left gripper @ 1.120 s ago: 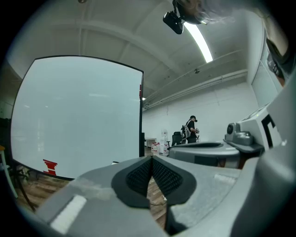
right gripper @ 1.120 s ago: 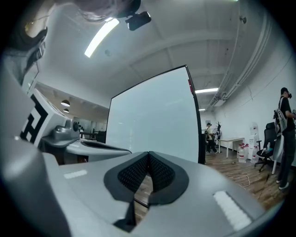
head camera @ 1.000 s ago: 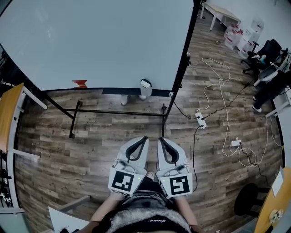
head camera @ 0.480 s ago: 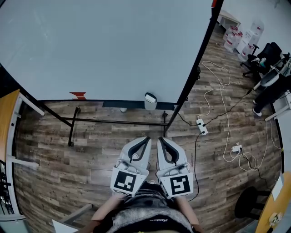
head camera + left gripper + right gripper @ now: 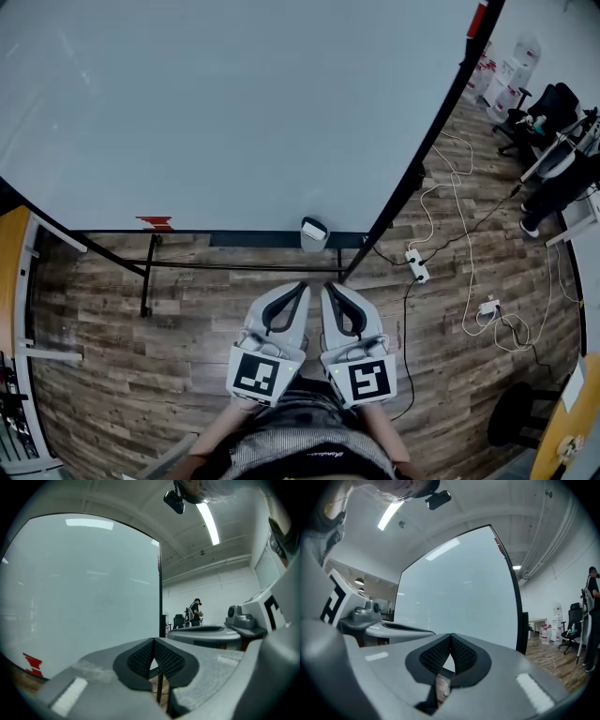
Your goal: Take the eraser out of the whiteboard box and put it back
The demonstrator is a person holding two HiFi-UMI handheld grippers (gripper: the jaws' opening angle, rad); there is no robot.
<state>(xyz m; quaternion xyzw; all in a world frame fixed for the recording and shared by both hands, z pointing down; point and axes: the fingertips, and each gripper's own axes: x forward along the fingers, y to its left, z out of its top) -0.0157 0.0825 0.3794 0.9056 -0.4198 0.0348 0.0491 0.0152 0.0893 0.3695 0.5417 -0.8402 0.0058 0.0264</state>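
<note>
A small white and dark eraser [image 5: 314, 231] sits at the right end of the dark tray-like box [image 5: 253, 240] along the whiteboard's [image 5: 234, 103] bottom edge. My left gripper [image 5: 302, 285] and right gripper [image 5: 325, 287] are held side by side below it, short of the board, pointing at it. Both are shut with nothing between the pads. In the left gripper view the left gripper's [image 5: 153, 641] ribbed pads meet in front of the whiteboard [image 5: 84, 597]. The right gripper [image 5: 450, 637] is likewise shut in the right gripper view, facing the whiteboard [image 5: 459, 592].
The board stands on a black frame [image 5: 244, 267] over a wood floor. A red mark [image 5: 155, 223] sits low on the board's left. White cables and a power strip [image 5: 413, 265] lie on the floor at right. Office chairs [image 5: 553, 103] and a person [image 5: 195, 612] are farther off.
The whiteboard has grown larger and nearer in the head view, and the eraser has come closer to the gripper tips. Both grippers stay shut, side by side.
</note>
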